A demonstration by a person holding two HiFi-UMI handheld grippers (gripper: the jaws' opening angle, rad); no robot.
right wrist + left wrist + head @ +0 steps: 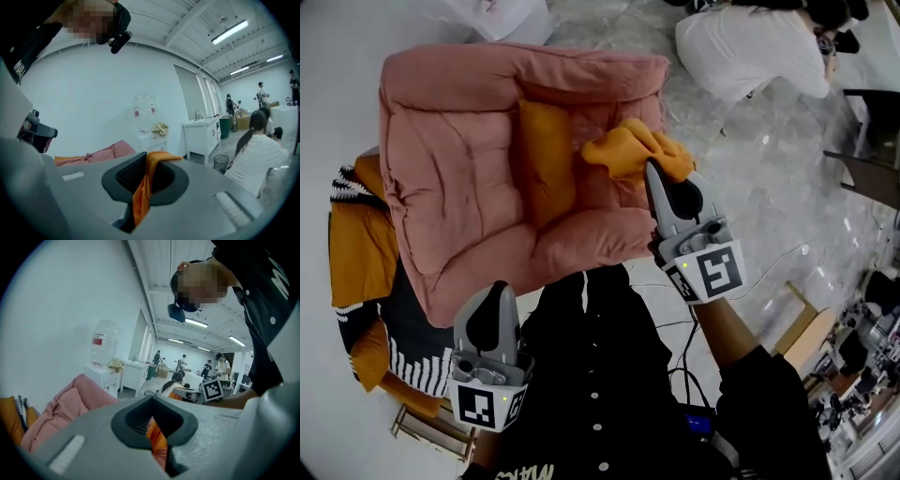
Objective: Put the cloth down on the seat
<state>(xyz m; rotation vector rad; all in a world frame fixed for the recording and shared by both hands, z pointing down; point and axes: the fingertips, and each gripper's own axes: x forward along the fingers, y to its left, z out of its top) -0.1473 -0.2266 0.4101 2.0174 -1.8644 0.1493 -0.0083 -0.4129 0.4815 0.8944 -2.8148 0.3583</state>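
pale marble floor (750, 187) is spreading around the pink seat (459, 187), where an orange cushion (546, 164) is leaning. right gripper (658, 172) is pinching the orange cloth (628, 150), bunched above the seat just beside that cushion. left gripper (494, 289) is hovering at the seat's front edge, its jaw tips meeting on nothing.

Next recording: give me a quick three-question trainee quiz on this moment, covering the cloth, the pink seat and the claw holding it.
1. Pick one. What is the right claw shut on? A: the orange cloth. B: a bottle. C: nothing.
2. True or false: the right claw has already let go of the cloth.
3. Fill in the blank: the cushion lying on the pink seat is ____ in colour.

Key: 1 A. 2 False: a fold of the cloth is pinched between the claw's pads. 3 Orange.
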